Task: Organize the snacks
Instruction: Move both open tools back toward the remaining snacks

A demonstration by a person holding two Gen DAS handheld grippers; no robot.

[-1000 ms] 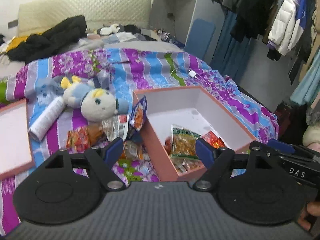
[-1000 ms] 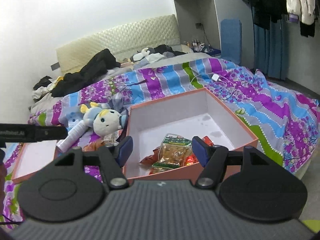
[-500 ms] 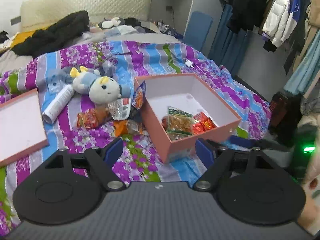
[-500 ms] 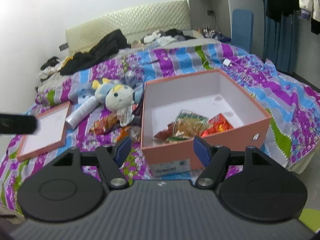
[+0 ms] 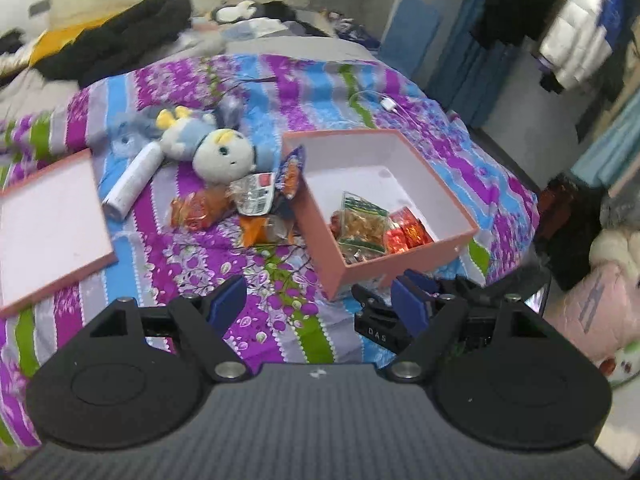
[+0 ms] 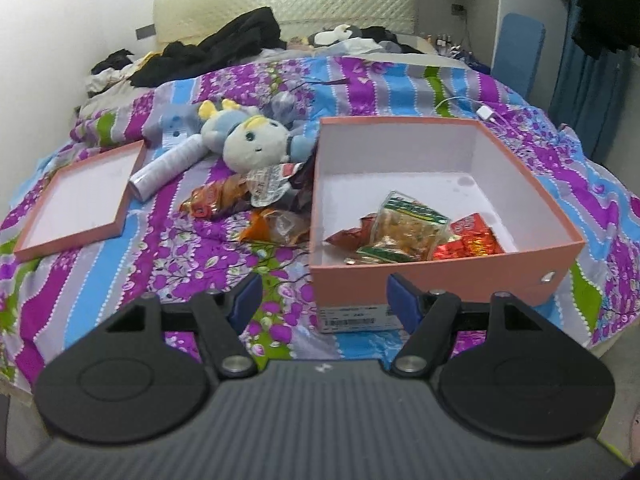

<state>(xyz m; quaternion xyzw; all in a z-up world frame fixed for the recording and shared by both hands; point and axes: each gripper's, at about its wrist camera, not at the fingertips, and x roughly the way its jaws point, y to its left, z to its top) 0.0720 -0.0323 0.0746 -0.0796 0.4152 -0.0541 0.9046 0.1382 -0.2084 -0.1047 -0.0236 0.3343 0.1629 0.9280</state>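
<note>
Purple, blue and green stripes of the quilt (image 6: pixel 100 280) fill more of your view than a second ago, since both your grippers have drawn back from the pink box (image 6: pixel 436 276) toward the near edge of the bed; the box once sat close under your fingers and now lies clear ahead of them. It rests open on the quilt, one corner toward the left camera, its labelled side facing the right one. Its lid (image 5: pixel 48 228) lies upturned well to the left; the padded headboard (image 6: pixel 288 0) and dark clothes (image 6: pixel 224 48) stand behind. A plush doll (image 6: pixel 252 144) and a white tube (image 6: pixel 172 166) lie between lid and box; the tube's long axis runs slantwise toward the doll. Loose snack packets (image 6: pixel 248 196) are heaped just beside the box's left wall; a green-topped packet (image 6: pixel 408 224) and red ones (image 6: pixel 470 240) sit inside. Your left gripper (image 5: pixel 320 304) and right gripper (image 6: pixel 324 296) both stand wide apart, holding nothing.
</note>
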